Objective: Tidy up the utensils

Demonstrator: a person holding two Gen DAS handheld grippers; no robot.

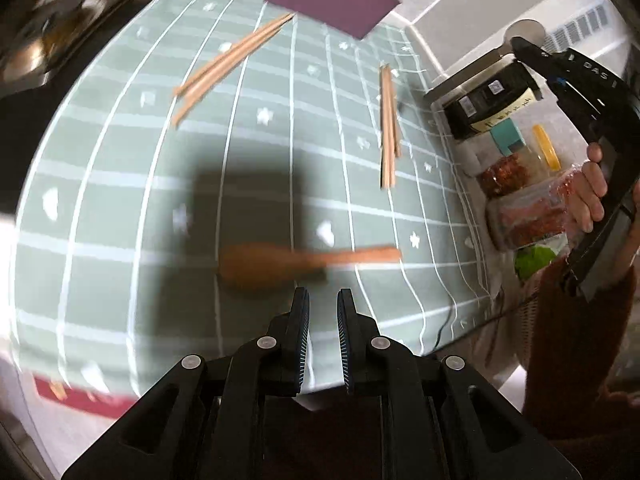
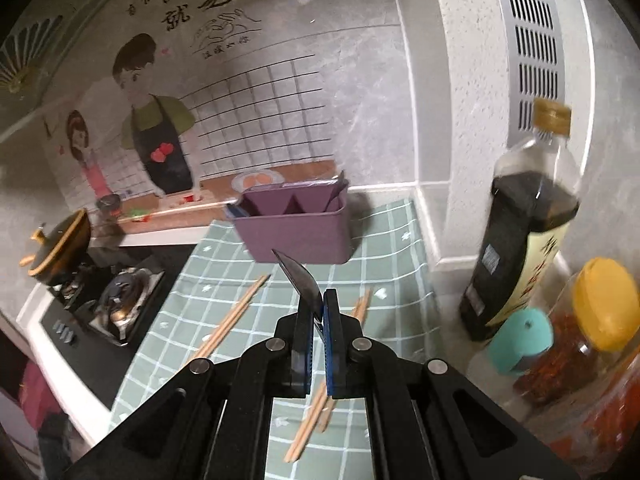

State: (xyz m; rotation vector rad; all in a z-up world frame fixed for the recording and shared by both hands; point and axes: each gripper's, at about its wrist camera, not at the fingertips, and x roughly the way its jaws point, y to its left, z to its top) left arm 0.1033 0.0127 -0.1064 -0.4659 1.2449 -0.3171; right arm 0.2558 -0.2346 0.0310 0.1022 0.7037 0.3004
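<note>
Showing wooden spoon (image 1: pixel 280 264), left view only

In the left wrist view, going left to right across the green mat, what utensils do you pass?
Slanted chopsticks → wooden spoon, blurred → upright chopsticks pair → right gripper, beyond the mat's edge, gripping a metal utensil.

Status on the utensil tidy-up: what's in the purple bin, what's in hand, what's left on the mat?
Done: nothing visibly in the purple organizer; its compartments look empty. In hand: right gripper is shut on a dark spoon-like utensil; left gripper is slightly open over the wooden spoon, holding nothing. Left: that spoon and two chopstick pairs on the green mat.
</note>
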